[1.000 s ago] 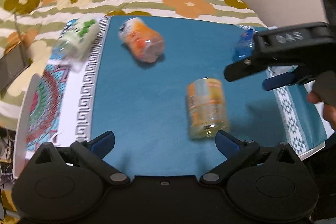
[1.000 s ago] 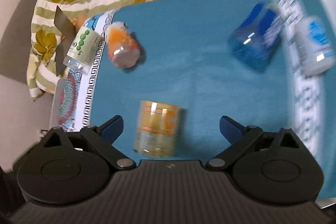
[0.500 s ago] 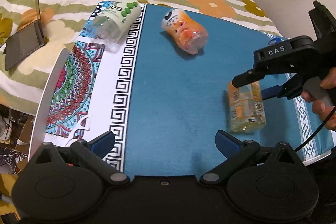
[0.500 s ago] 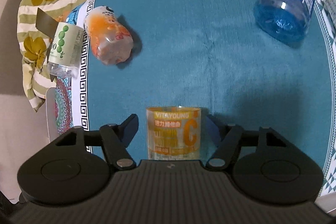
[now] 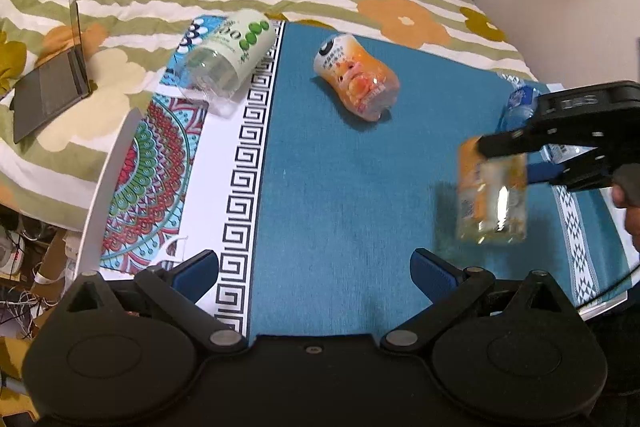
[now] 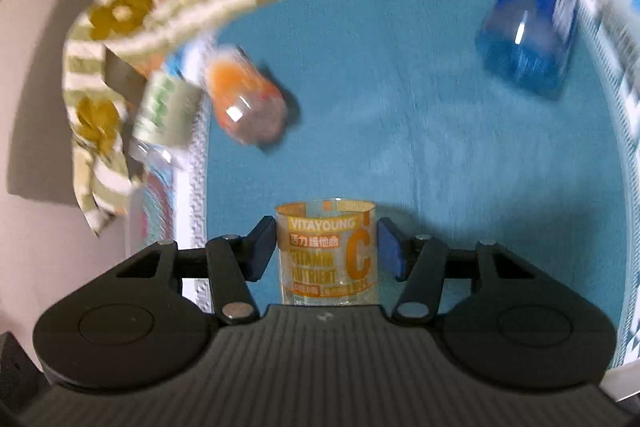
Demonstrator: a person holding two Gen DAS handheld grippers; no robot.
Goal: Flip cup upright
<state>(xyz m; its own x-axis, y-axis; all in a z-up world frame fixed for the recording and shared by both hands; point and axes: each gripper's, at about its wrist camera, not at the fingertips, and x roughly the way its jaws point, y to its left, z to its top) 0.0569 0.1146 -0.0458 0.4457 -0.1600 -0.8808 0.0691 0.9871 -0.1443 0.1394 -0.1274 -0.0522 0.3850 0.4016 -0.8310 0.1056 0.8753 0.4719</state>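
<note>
We have the cup (image 6: 326, 253) pinched between our right gripper (image 6: 326, 255) at the lower middle of the right wrist view; its blur at the right of the left wrist view suggests we are turning it. Setting it upright on the blue cloth (image 5: 340, 167) remains. Our left gripper (image 5: 314, 271) hangs spread wide, holding nothing.

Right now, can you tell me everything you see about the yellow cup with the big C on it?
The clear plastic cup has a yellow-orange label reading VITAYOUNG, VITAMIN NUTRIENT and a big orange C. It looks empty. The right tool grips it, one blue pad pressed on each side of the label. From the left wrist view it appears blurred and raised above the teal mat, with its clear end lowest. Nothing else touches it.
</note>
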